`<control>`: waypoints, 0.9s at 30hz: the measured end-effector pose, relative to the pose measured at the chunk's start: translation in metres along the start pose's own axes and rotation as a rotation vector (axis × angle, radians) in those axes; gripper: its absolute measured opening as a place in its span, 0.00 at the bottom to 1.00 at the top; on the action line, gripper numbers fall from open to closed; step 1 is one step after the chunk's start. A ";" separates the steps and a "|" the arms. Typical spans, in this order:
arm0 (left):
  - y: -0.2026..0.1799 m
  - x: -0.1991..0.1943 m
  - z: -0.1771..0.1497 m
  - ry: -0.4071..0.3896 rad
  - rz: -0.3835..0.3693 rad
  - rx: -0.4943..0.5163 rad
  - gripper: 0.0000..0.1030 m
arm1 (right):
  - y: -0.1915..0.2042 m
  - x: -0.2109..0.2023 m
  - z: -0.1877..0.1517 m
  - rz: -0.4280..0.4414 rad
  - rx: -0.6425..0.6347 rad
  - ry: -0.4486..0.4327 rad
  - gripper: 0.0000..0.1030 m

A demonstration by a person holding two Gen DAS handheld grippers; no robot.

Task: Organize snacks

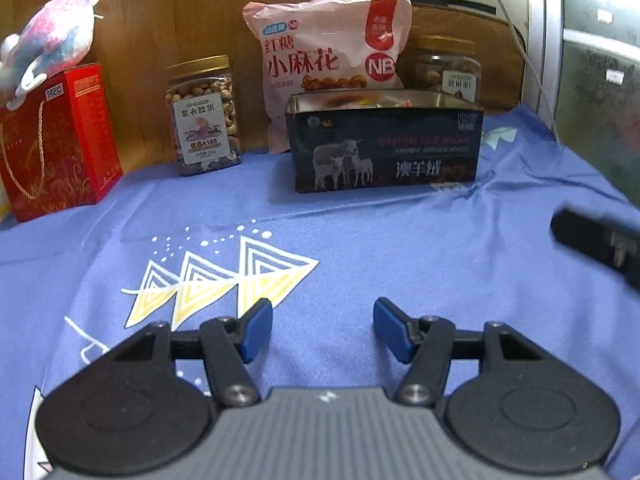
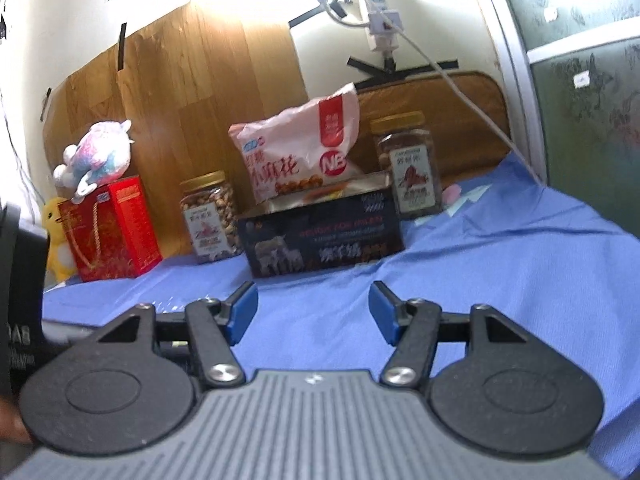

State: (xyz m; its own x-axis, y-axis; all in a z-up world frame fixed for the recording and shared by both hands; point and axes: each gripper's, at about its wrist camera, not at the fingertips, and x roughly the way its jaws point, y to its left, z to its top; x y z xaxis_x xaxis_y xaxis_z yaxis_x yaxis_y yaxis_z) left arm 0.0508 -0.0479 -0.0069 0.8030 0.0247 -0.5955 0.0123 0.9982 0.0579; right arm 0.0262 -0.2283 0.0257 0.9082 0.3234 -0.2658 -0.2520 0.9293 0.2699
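Tin [image 1: 384,148] hides pink snack bag's [image 1: 328,52] base and blurred contents.

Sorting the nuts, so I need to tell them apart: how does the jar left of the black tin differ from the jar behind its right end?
The left jar holds pale nuts; the right jar holds darker ones. The left jar stands beside the black tin, level with it; the right jar stands further back, near the pink snack bag. Both are clear, upright, gold-lidded and white-labelled.
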 end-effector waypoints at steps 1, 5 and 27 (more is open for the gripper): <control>-0.002 0.001 -0.002 -0.013 0.007 0.006 0.58 | -0.001 0.002 0.001 -0.009 -0.001 -0.007 0.62; -0.007 0.000 -0.005 -0.036 0.032 0.037 0.60 | -0.007 0.010 0.009 -0.029 -0.002 -0.039 0.63; -0.005 0.003 -0.006 -0.041 0.056 0.028 0.70 | -0.025 0.028 0.001 -0.007 0.039 -0.007 0.72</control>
State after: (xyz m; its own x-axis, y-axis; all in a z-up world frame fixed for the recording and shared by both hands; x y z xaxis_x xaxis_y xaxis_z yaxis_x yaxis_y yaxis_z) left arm 0.0497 -0.0529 -0.0134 0.8267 0.0776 -0.5573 -0.0170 0.9934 0.1132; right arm 0.0581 -0.2426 0.0122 0.9124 0.3153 -0.2609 -0.2325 0.9240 0.3036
